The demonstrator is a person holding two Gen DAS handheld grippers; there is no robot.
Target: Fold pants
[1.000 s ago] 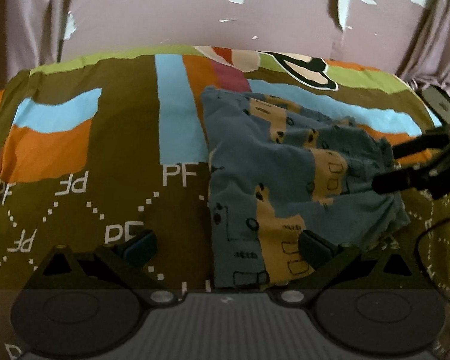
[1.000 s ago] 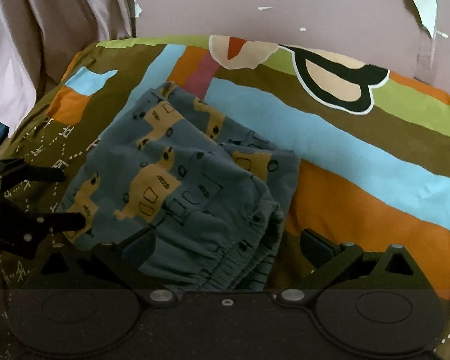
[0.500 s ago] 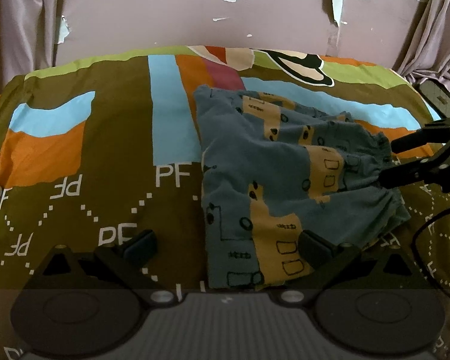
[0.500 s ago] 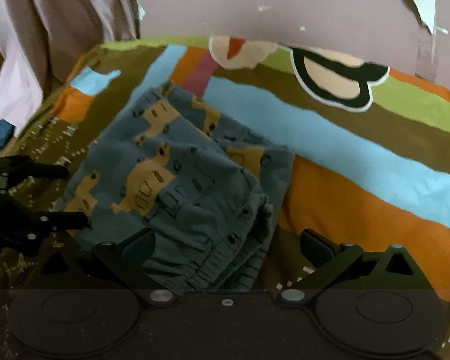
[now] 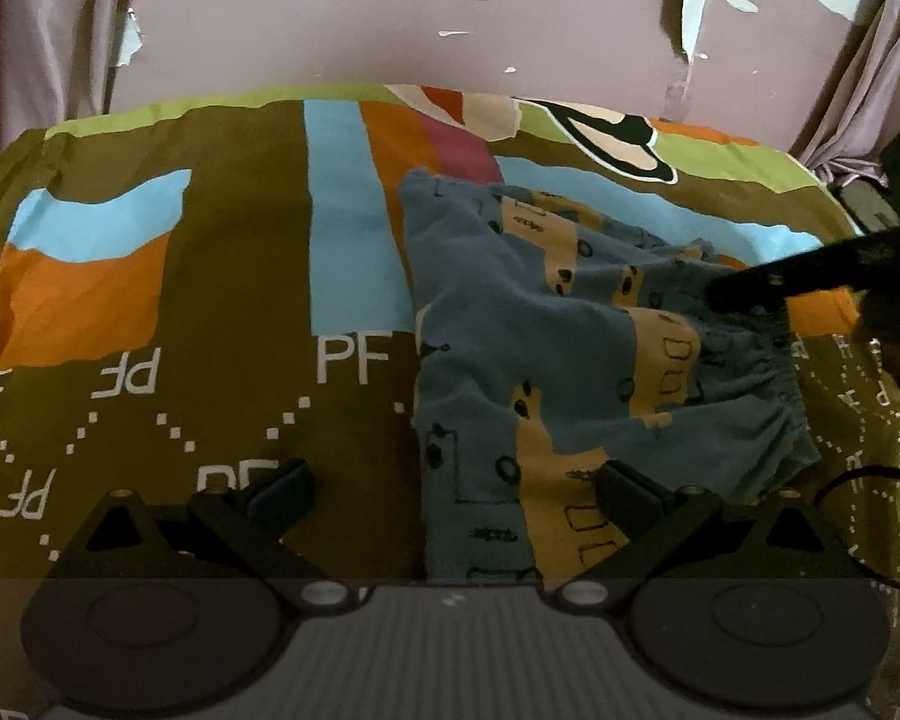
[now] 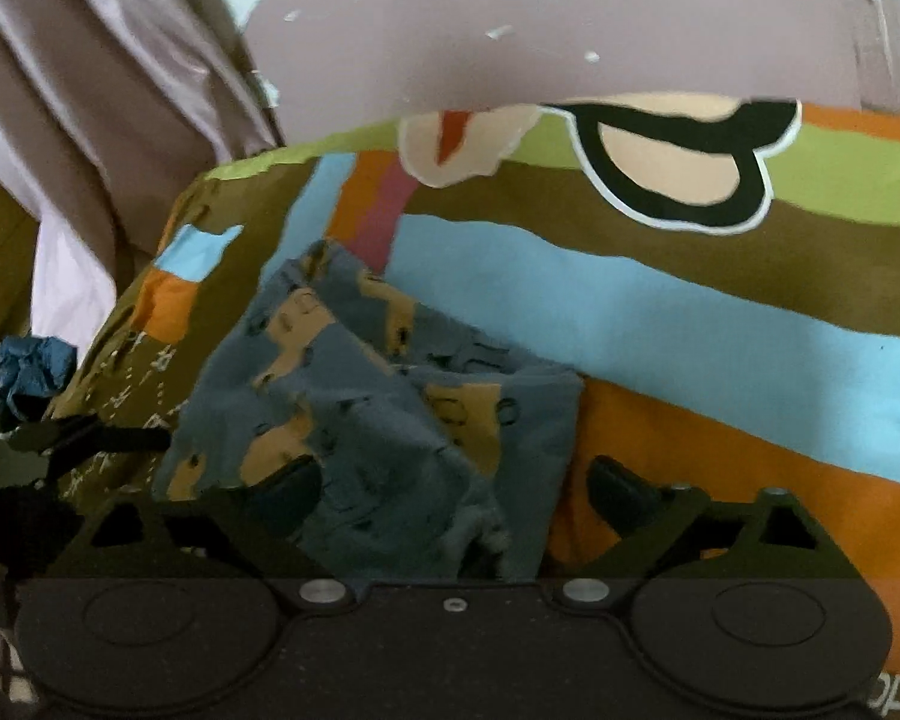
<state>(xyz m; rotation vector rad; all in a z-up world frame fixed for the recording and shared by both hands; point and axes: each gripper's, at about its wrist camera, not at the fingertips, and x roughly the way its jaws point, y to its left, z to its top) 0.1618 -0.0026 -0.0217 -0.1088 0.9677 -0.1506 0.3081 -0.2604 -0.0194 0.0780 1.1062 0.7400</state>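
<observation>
Behind the bed a mauve wall (image 5: 390, 30) with flaking paint closes the view, and under your tools lies a patterned bedspread (image 5: 150, 300) in brown, orange and blue. On it, toward the right side in the left wrist view, sit the pants (image 5: 570, 372), blue-grey with mustard vehicles, already doubled into a compact stack with the gathered waistband toward your right hand. Judging by that, most of the folding looks done; a last fold or some tidying of the rumpled waistband edge may remain. Your left gripper (image 5: 450, 492) hangs spread wide, one finger over the cloth, nothing pinched. Your right gripper (image 6: 450, 492) has just been narrowing, with the waistband end between its jaws but the pads not pressing on it. No container shows in either view.
</observation>
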